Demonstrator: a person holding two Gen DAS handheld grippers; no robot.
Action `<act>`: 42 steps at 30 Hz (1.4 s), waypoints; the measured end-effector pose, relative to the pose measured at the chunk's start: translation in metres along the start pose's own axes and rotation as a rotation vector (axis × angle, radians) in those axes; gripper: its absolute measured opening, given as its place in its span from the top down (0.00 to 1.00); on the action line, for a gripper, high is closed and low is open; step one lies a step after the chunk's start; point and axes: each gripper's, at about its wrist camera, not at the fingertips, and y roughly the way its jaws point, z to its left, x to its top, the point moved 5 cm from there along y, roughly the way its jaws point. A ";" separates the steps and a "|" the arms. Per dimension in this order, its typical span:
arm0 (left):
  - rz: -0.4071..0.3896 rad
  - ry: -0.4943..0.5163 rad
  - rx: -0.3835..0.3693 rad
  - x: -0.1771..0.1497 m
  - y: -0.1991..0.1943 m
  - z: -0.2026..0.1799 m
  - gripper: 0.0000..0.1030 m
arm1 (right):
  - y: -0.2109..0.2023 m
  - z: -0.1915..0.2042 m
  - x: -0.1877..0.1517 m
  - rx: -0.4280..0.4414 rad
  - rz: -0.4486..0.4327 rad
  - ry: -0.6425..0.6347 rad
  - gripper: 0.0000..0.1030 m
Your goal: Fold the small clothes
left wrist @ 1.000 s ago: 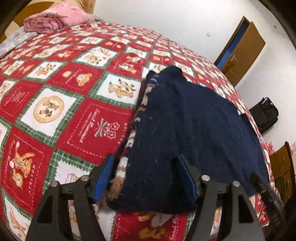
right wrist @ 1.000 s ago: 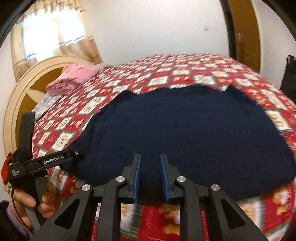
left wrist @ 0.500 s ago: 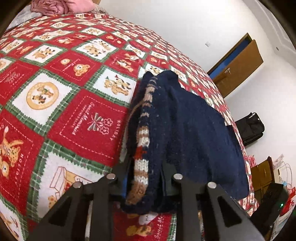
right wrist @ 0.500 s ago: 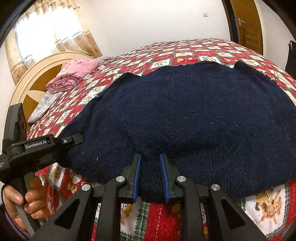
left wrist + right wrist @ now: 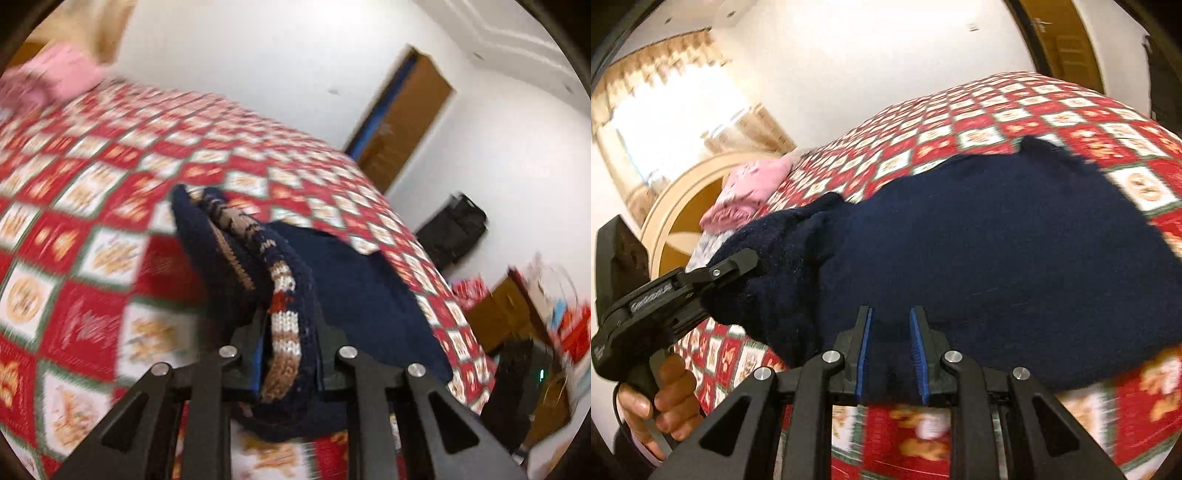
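On one quilt (image 5: 1027,110), two grippers, left gripper (image 5: 288,354) and right gripper (image 5: 891,354), each clamp one sweater (image 5: 979,240).

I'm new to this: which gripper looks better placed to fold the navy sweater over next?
Probably the left gripper. It pinches the navy sweater by its patterned side edge, raised off the bedspread, ready to swing across. The right gripper only grips the near hem.

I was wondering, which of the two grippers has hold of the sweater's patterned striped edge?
The left gripper: its fingers clamp the sweater where the brown-and-white band shows, whereas the right gripper pinches plain navy fabric.
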 end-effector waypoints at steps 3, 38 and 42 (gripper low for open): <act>0.008 0.106 -0.018 -0.006 0.014 -0.033 0.82 | -0.013 -0.022 0.009 0.013 -0.016 0.050 0.78; -0.027 0.298 -0.009 -0.045 0.027 -0.083 0.83 | 0.115 0.040 0.106 0.322 0.413 -0.082 0.78; -0.052 0.338 -0.064 -0.037 0.023 -0.120 0.83 | 0.076 0.019 0.134 0.320 0.348 -0.093 0.78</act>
